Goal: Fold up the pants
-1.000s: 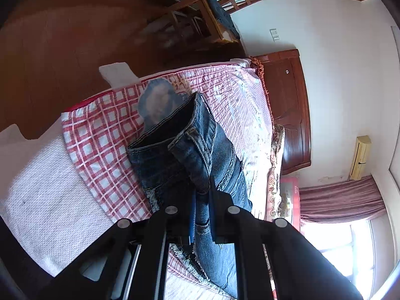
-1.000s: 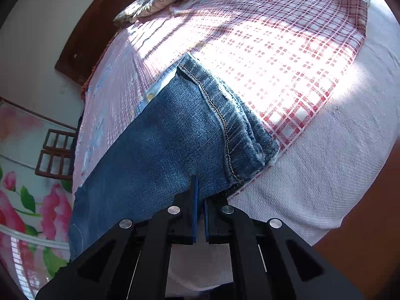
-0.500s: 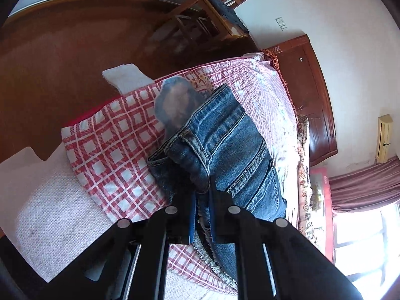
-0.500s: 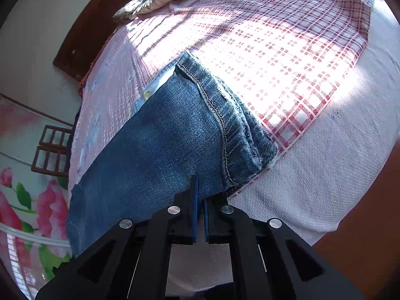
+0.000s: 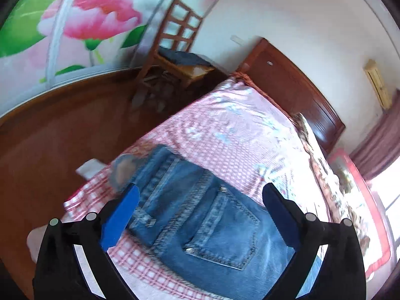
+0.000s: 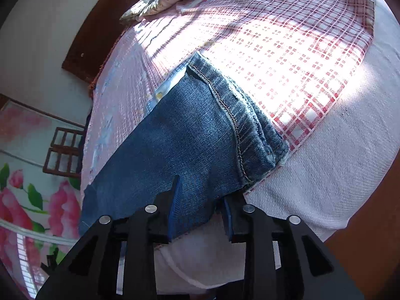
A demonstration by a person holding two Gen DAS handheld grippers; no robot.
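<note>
A pair of blue denim pants [image 5: 200,215] lies folded on a bed covered by a red-and-white checked sheet [image 5: 225,135]. The left gripper [image 5: 200,200] hangs above the pants with its blue-padded jaws spread wide, holding nothing; a back pocket and waistband show between them. The right gripper [image 6: 200,200] is partly open, its jaws on either side of the pants' edge near the foot of the bed, not pinching it. A wooden chair [image 5: 175,52] stands beside the bed.
</note>
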